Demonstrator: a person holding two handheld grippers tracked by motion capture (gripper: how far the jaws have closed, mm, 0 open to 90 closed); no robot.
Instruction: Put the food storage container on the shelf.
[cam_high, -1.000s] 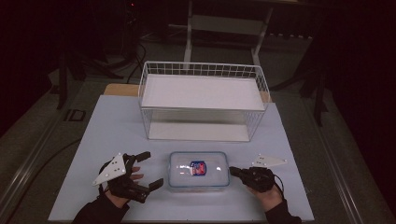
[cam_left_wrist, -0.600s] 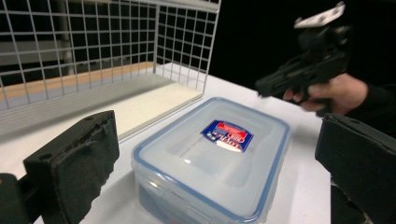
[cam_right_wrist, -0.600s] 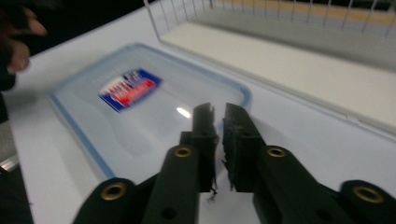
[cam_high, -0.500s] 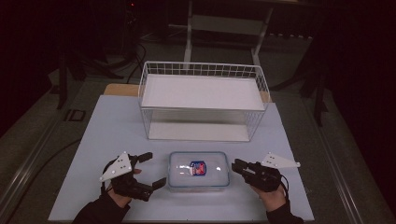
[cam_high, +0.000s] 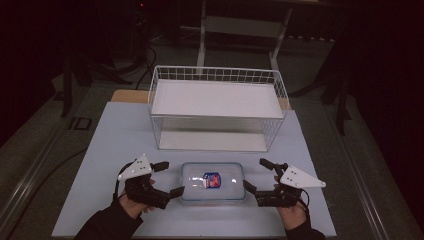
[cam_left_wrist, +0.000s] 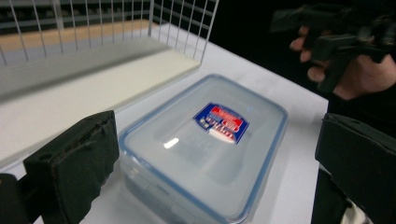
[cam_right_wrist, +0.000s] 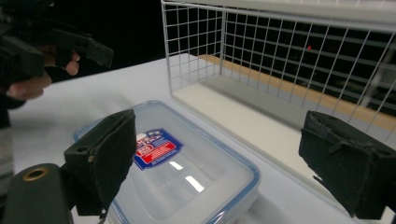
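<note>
A clear plastic box (cam_high: 213, 181) — rounded corners, blue-rimmed lid, red-and-blue label — lies flat on the smooth pale surface (cam_high: 110, 140) between both grippers. The left gripper (cam_high: 166, 179) has its fingers wide; the right gripper (cam_high: 259, 174) has just been opening its fingers, nothing between them. Behind stands a white wire basket (cam_high: 217, 107).
</note>
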